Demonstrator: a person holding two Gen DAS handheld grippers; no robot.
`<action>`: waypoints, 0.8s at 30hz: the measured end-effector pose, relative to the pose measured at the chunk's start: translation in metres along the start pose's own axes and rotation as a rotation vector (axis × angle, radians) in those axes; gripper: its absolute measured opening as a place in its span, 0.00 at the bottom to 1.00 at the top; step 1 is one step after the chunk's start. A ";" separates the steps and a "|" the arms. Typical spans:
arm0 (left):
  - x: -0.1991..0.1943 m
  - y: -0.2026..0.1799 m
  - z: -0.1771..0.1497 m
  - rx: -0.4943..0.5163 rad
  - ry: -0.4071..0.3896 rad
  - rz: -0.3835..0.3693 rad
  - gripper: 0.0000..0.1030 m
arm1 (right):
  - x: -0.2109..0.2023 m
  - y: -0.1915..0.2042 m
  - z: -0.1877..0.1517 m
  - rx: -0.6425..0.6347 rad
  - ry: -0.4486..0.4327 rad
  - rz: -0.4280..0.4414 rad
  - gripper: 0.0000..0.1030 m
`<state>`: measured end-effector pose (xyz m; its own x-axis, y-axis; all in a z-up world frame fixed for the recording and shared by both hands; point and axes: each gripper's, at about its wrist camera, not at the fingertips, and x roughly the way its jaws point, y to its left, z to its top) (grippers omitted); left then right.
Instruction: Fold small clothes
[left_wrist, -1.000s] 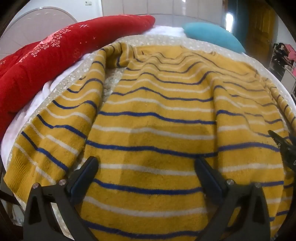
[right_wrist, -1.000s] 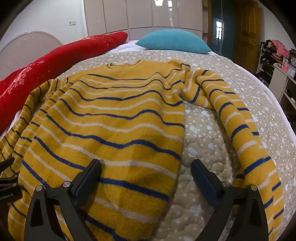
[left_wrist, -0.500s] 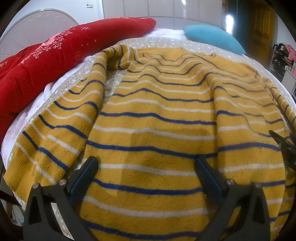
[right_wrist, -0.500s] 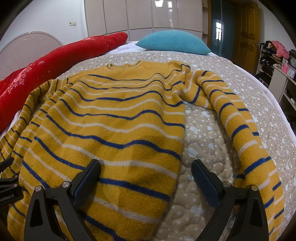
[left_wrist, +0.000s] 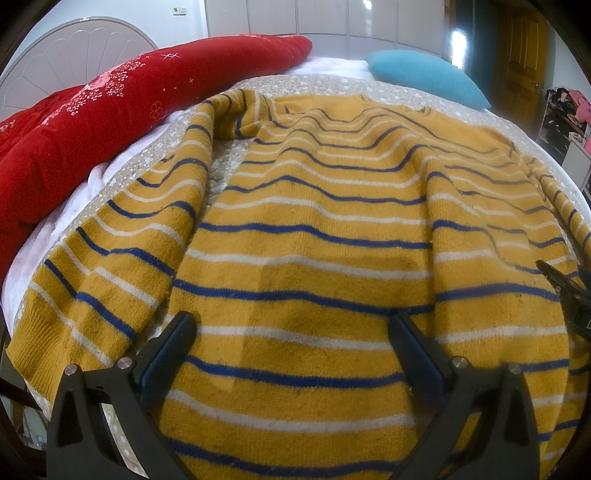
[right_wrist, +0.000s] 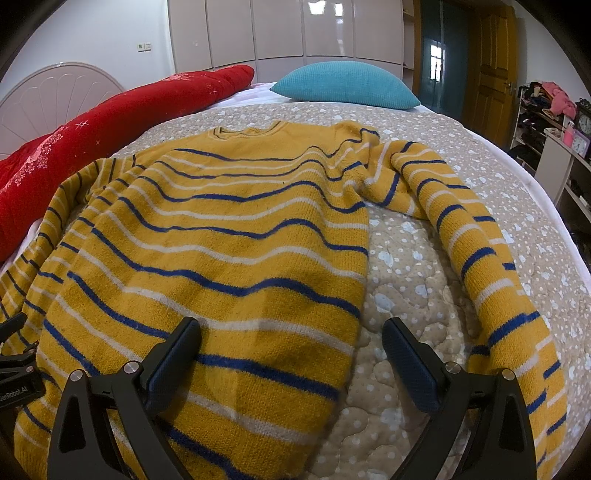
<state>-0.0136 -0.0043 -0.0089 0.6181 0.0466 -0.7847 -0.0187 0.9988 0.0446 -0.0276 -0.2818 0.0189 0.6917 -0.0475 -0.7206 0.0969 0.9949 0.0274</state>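
Observation:
A yellow sweater (left_wrist: 314, 229) (right_wrist: 229, 229) with blue and white stripes lies spread face-up on the bed, collar at the far end. Its one sleeve (left_wrist: 122, 236) runs down the left side; the other sleeve (right_wrist: 476, 236) bends down the right side. My left gripper (left_wrist: 291, 332) hovers open above the sweater's lower body, nothing between its fingers. My right gripper (right_wrist: 291, 338) is open above the sweater's lower right edge, where knit meets bedspread. The right gripper's tip (left_wrist: 565, 288) shows at the right edge of the left wrist view.
A beige dotted quilted bedspread (right_wrist: 417, 258) covers the bed. A red quilt (left_wrist: 92, 122) (right_wrist: 110, 122) lies along the left side, a teal pillow (right_wrist: 343, 85) (left_wrist: 424, 77) at the far end. Shelves with clutter (right_wrist: 554, 122) stand right of the bed.
Both views have shifted slightly, as if the grippers rose or tilted up a little. The sweater has not moved.

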 end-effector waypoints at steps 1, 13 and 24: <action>0.000 0.000 0.000 0.000 0.000 0.000 1.00 | 0.000 0.001 0.000 0.000 -0.001 0.000 0.97; 0.000 0.000 0.001 -0.001 -0.001 0.000 1.00 | 0.000 0.001 -0.001 -0.001 -0.002 -0.001 0.97; 0.000 0.000 0.003 -0.003 -0.004 -0.001 1.00 | 0.000 0.001 -0.001 -0.001 -0.003 -0.001 0.97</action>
<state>-0.0119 -0.0040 -0.0070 0.6212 0.0454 -0.7823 -0.0201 0.9989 0.0420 -0.0283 -0.2808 0.0182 0.6939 -0.0491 -0.7184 0.0969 0.9950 0.0256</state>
